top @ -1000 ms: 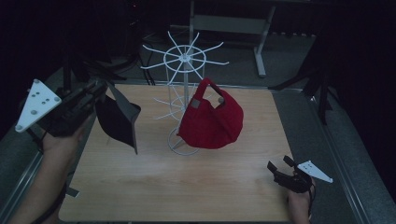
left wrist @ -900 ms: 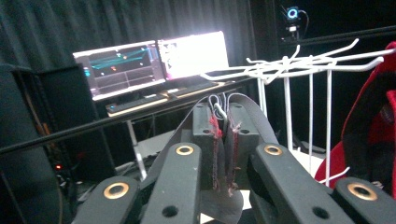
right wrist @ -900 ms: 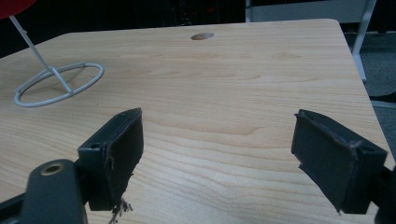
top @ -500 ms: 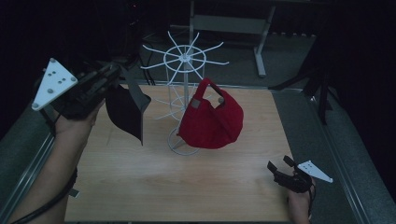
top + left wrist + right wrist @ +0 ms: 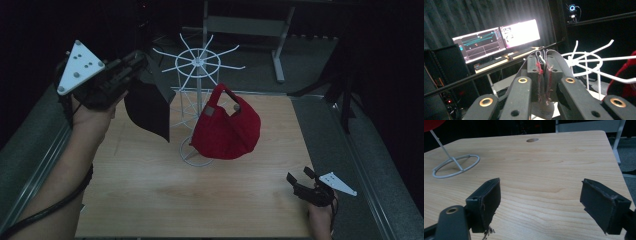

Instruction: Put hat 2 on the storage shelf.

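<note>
The left gripper point(image 5: 137, 62) is raised well above the surface point(image 5: 150, 200), level with the top ring of prongs on the white wire rack point(image 5: 198, 62), and its jaws are pinched together on a black cap point(image 5: 147, 107). In the left gripper view a thin band of the cap point(image 5: 543, 58), likely its back strap, loops over the closed fingertips point(image 5: 534, 67), so the cap hangs limp below the gripper instead of being crushed. That hold looks deliberate: a strap held out at the tips gives an open loop that could be slipped over one of the rack's prongs point(image 5: 599, 60), which show just to the right of the jaws in that view. The cap hangs just beside the rack on its left, not yet touching any prong as far as I can tell. A red cap point(image 5: 227, 130) already hangs on the rack's other side, its strap caught on a ball-tipped prong, which suggests the black one is meant to join it on a free arm. The right gripper point(image 5: 299, 186) rests low at the near right corner of the surface, jaws spread wide with nothing between them, apparently parked out of the way; its own view looks across bare wood toward the rack's ring base point(image 5: 456, 166).
</note>
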A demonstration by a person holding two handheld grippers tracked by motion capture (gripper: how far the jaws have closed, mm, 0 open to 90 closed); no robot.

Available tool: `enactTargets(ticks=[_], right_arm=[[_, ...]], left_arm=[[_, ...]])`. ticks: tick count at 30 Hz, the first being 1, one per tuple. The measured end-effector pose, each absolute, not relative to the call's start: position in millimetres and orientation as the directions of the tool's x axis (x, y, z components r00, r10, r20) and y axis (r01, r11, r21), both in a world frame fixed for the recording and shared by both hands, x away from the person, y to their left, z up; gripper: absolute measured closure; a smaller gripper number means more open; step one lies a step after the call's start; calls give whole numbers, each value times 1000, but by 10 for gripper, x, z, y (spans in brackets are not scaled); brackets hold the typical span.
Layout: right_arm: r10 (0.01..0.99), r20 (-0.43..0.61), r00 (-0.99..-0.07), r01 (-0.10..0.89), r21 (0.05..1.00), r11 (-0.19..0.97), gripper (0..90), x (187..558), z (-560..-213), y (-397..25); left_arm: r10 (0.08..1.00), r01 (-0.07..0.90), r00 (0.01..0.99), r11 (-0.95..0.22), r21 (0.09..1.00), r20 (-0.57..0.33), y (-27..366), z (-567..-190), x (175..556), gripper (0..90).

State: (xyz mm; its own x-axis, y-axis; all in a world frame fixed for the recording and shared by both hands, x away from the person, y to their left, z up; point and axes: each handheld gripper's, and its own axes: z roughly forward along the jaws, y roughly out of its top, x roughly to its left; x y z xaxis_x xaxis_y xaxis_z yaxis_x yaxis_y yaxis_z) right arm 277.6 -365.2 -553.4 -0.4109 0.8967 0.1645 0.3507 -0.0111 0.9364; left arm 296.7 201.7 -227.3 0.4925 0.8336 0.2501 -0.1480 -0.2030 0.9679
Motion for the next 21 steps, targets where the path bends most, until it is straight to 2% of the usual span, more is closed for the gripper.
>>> enactTargets(ticks=[8, 21], right_arm=[[896, 164, -414, 350, 937, -10, 166, 2776, -5534, -3655], [895, 166, -414, 346, 938, -14, 166, 2773, -5535, -3660]], left_arm=[[841, -127, 487, -198, 972, 235, 2036, -2260, 3139, 854], [842, -56, 500, -201, 978, 202, 2043, -2530, 3251, 852]])
